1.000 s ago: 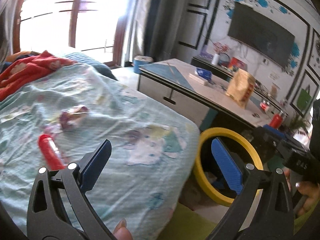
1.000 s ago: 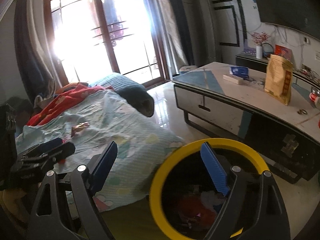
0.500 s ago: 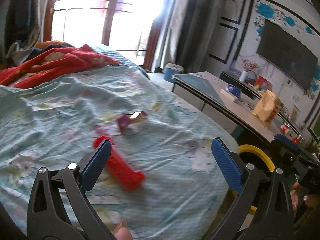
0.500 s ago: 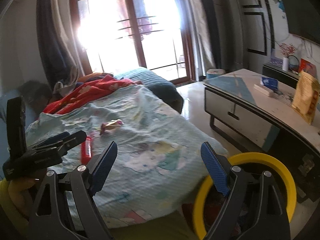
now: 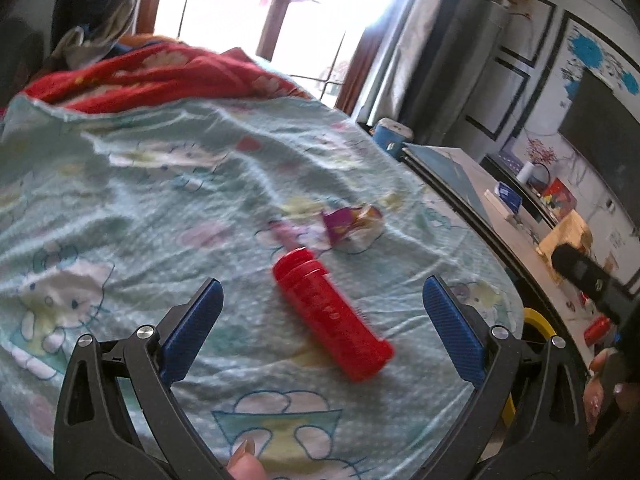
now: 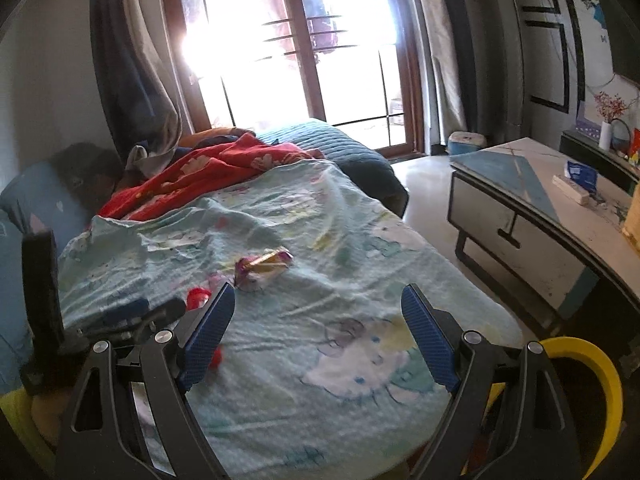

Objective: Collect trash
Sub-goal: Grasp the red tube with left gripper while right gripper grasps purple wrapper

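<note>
You are in the reach-for-trash step: your left gripper (image 5: pixel 322 326) hangs over the bed (image 5: pixel 120 208) with its fingers (image 5: pixel 192 330) spread wide and holding nothing, and the red tube (image 5: pixel 330 314) lies flat on the blanket right between them, not yet touched. Just beyond the tube sits a crumpled purple wrapper (image 5: pixel 352 226). Your right gripper (image 6: pixel 318 338) is likewise released and empty, aimed at the blanket on the near side of the wrapper. The yellow-rimmed bin (image 6: pixel 596 376) stands on the floor at the bed's corner. Next, I judge, you lower the left fingers astride the tube and close across its width.
</note>
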### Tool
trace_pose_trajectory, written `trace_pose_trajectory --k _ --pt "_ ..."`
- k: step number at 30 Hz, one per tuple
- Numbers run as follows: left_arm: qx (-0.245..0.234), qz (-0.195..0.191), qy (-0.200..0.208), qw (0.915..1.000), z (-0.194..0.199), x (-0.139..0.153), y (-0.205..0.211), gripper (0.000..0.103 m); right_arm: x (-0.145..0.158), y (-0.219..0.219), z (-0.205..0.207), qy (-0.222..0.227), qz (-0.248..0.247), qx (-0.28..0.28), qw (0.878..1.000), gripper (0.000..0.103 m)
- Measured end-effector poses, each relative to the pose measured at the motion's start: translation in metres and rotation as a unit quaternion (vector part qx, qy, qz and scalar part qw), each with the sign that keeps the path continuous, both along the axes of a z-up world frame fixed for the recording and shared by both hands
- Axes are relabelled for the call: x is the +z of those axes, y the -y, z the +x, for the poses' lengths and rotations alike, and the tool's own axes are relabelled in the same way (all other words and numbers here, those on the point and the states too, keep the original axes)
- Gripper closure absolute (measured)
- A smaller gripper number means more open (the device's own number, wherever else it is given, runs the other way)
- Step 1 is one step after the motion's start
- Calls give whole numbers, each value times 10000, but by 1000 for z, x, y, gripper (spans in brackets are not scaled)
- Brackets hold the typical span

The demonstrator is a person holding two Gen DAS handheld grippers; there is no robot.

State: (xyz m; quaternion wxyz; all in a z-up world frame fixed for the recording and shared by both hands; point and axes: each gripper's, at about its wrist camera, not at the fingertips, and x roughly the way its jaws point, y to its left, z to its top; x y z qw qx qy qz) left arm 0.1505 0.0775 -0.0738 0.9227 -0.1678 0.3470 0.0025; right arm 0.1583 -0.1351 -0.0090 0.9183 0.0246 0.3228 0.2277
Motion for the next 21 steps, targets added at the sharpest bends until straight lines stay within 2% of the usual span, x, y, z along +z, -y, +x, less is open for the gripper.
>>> trace_pose_trajectory --k 3,6,11,13,16,21 --pt "20 -187 -87 9998 1 -6 -3 13 -5 -15 18 -196 47 112 9997 20" --pt "-48 -300 -120 9995 1 -9 -3 22 -14 -30 41 -494 155 179 9985 20" --pt "-211 -478 -191 9985 4 -17 2 44 -32 -52 73 -870 162 237 9958 20" --pt "-293 -524 -250 9979 5 -21 5 47 -41 -62 88 -1027 149 285 9942 21" --pt "-327 -628 -405 9967 8 -30 6 58 -57 -74 106 -1377 182 390 9895 26" --pt "-353 -758 -435 9955 7 -35 5 60 -78 -90 129 -1697 143 385 9846 31"
